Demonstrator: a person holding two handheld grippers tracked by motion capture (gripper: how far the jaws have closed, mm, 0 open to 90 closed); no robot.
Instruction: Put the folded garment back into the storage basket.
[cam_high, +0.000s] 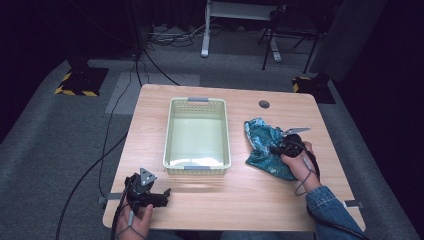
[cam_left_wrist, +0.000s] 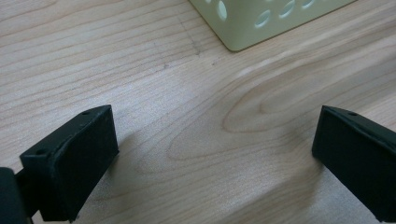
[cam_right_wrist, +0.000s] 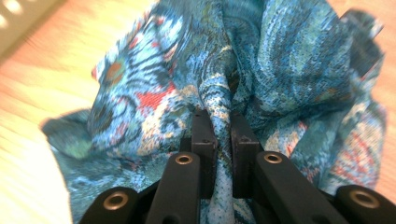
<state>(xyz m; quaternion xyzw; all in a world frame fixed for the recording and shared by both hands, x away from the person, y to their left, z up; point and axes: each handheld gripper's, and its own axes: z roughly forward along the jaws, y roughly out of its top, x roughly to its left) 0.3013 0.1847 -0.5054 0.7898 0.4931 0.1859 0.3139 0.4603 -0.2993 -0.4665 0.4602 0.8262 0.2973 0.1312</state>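
One table (cam_high: 240, 200) carries one pale green basket (cam_high: 197, 102), its long axis running from near edge to far edge, set left of centre. One teal patterned cloth (cam_high: 260, 142) lies bunched toward the table's right edge, its long axis slanting from far-left to near-right. Bare wood lies open between basket and cloth and along the near edge. Two grippers: the right gripper (cam_right_wrist: 220, 122) has its jaws pinched on a fold of the cloth; the left gripper (cam_left_wrist: 215, 154) rests at the near left corner, jaws spread wide with nothing between them.
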